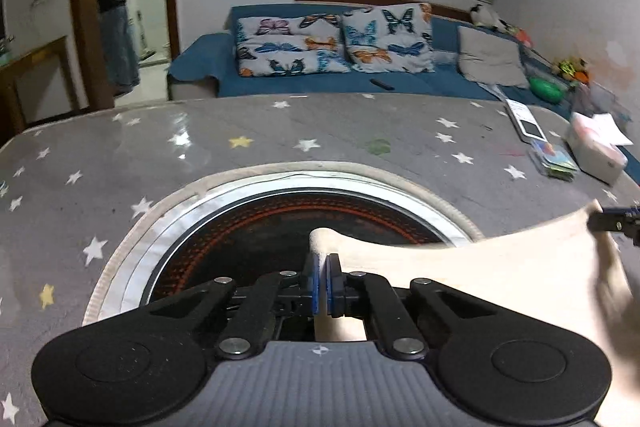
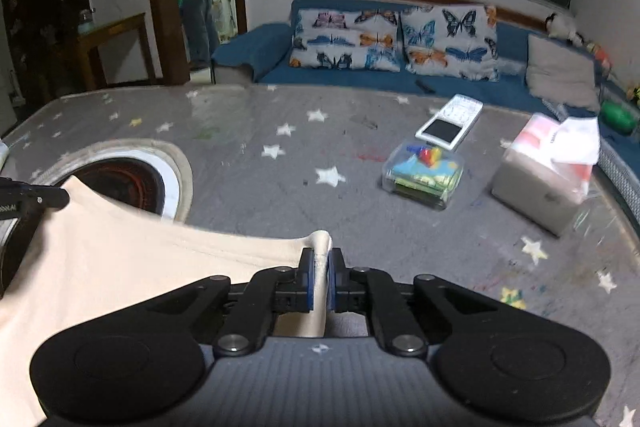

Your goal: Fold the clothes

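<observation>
A cream-coloured garment (image 1: pixel 500 275) is stretched in the air between my two grippers above a grey star-patterned table (image 1: pixel 280 135). My left gripper (image 1: pixel 323 263) is shut on one corner of the garment. My right gripper (image 2: pixel 319 259) is shut on the other corner of the garment (image 2: pixel 120 259). The right gripper's tip shows at the right edge of the left wrist view (image 1: pixel 616 221). The left gripper's tip shows at the left edge of the right wrist view (image 2: pixel 36 199). The cloth hangs down below the frames, so its lower part is hidden.
A round heater inset (image 1: pixel 304 223) sits in the table under the left gripper. A clear box of coloured items (image 2: pixel 424 175), a white remote (image 2: pixel 450 121) and a tissue box (image 2: pixel 544 171) lie at the table's right. A blue sofa (image 2: pixel 360 75) stands behind.
</observation>
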### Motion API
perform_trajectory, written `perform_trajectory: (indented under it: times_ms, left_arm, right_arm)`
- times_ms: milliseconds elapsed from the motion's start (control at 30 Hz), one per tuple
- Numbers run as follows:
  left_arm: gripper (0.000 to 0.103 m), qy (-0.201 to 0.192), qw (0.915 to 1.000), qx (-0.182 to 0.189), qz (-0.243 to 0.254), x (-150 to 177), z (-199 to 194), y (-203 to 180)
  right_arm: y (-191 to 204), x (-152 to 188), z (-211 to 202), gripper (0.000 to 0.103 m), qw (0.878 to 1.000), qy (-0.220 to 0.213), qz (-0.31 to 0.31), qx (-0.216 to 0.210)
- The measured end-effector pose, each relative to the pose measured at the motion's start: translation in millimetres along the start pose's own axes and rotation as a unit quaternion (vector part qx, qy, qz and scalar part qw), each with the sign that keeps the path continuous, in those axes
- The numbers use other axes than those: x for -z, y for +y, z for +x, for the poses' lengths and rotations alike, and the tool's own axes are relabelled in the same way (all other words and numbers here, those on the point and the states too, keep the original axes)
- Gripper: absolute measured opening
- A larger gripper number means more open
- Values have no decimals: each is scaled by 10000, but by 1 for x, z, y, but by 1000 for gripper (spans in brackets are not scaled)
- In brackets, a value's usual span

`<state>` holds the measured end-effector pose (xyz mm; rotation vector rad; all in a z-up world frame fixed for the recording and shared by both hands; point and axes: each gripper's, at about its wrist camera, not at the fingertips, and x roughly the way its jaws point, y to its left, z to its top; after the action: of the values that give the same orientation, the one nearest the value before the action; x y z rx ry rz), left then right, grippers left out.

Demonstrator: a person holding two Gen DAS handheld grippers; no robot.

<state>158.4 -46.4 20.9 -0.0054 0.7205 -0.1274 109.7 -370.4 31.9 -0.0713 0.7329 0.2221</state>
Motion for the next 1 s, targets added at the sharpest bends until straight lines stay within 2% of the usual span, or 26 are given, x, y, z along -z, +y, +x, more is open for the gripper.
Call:
perform_trajectory:
  times_ms: [133, 200, 333, 433, 500, 600, 733, 833, 1000]
  left_arm:
    - [5, 176, 9998, -19, -1, 1, 12, 0]
    - [9, 195, 9998, 15, -28, 1, 12, 2]
    - [11, 130, 9998, 25, -134, -2, -1, 10]
    - [19, 17, 9996, 177, -219, -3, -22, 15]
    - [29, -52, 9993, 322, -196, 3, -40, 17]
    - [33, -119, 9988, 469, -5, 18, -68, 15]
    - [40, -128, 9976, 644, 240, 48, -107, 13]
    - [42, -101, 9965, 633, 532, 73, -130, 11]
    - [41, -43, 9949, 455, 896, 101, -141, 6]
  right_arm:
    - [-2, 1, 11, 9, 9999, 120, 21, 52]
    - [-3, 1, 12, 14, 9999, 137, 58, 55]
    - [-5, -2, -5, 16, 10000, 56, 19, -3]
    - [1, 0, -23, 20, 9998, 7, -50, -199]
    - [7, 4, -35, 22, 9993, -5, -120, -352]
    - [24, 16, -55, 33, 9973, 57, -318, -656]
    - [45, 34, -77, 38, 9940, 142, -542, -943]
    - [60, 47, -89, 41, 9914, 185, -674, -1107]
    - [78, 67, -102, 44, 9888, 266, -821, -1216]
